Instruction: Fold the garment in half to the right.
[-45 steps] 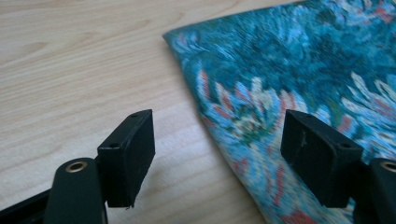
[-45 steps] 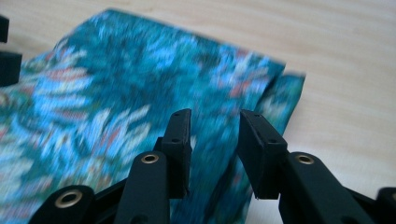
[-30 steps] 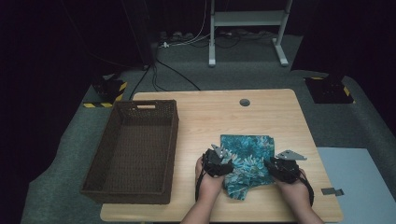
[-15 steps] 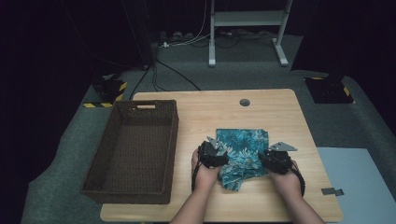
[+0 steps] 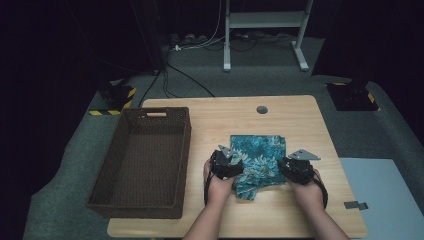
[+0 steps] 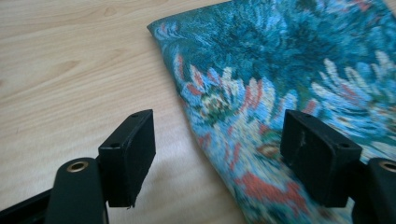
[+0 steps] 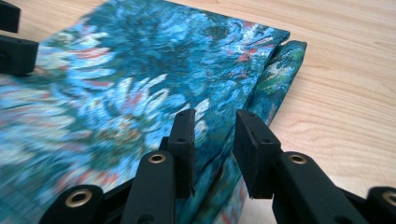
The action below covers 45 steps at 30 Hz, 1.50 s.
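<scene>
Cloth (image 5: pixel 258 161) lies folded on the table (image 5: pixel 300 125), beside the empty basket (image 5: pixel 142 165). Left gripper (image 6: pixel 217 149) gapes wide astride its edge; right gripper (image 7: pixel 212 140), half-closed, pinches nothing yet. We judge folding underway, basketing left.

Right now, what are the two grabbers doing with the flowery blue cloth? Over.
Left gripper open, jaws astride the folded cloth's left edge. Right gripper nearly closed on the right edge, fabric between its jaws. Cloth flat on the table. Basket off left, nothing in the way.

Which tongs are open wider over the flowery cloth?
The left tongs: wide apart across the teal flowery cloth's edge. The right tongs leave a narrow gap with a fold between.
</scene>
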Available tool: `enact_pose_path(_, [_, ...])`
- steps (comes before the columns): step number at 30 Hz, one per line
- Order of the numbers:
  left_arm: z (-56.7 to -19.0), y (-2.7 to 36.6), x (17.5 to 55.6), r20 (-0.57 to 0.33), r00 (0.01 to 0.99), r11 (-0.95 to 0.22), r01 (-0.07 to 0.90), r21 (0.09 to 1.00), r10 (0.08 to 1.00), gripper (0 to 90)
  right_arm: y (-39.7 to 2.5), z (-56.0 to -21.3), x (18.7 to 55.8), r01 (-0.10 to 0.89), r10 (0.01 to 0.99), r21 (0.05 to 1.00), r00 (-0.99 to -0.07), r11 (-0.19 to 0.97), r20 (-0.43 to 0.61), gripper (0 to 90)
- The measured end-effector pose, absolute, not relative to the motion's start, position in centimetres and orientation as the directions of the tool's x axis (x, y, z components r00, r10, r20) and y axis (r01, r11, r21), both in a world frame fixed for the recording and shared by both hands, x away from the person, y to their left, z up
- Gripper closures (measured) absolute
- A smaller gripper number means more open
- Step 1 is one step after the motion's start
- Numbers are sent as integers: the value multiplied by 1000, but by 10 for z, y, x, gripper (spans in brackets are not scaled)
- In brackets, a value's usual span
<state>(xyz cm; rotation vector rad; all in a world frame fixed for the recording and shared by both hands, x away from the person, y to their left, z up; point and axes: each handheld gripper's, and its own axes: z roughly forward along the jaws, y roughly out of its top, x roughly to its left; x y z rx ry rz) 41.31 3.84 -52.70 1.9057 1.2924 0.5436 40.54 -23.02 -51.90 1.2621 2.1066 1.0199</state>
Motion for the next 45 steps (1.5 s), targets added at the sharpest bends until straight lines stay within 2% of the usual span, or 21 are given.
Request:
enact_pose_path(7, [-525,38,390,-96,401,-178,592,786,911,267,-231,-516,377,520,873,801,-489,297,-7,704])
enact_pose_path(11, [-526,33,384,-73,415,-204,583,786,907,266,-230,-524,371,538,870,784,-493,311,-7,699])
enact_pose_path(14, [-527,30,383,-54,427,-227,580,783,903,264,-236,-532,369,563,877,770,-481,300,9,660])
enact_pose_path(20, [-536,22,382,7,451,-296,574,763,893,264,-235,-531,363,548,870,778,-492,309,1,668])
enact_pose_path(23, [-540,22,381,15,452,-304,575,760,892,264,-233,-532,362,543,867,776,-498,321,-10,701])
enact_pose_path(26, [-541,22,380,16,449,-304,577,758,893,260,-233,-534,360,537,866,773,-499,337,-31,826])
enact_pose_path(29, [-541,22,380,20,451,-308,575,758,892,258,-235,-531,359,530,868,779,-494,337,-39,876])
enact_pose_path(37, [-541,23,380,16,454,-306,574,760,891,253,-237,-535,363,551,873,759,-485,347,-47,868])
enact_pose_path(45, [-533,35,377,-45,409,-223,584,780,912,249,-237,-537,362,538,876,771,-480,341,-53,867])
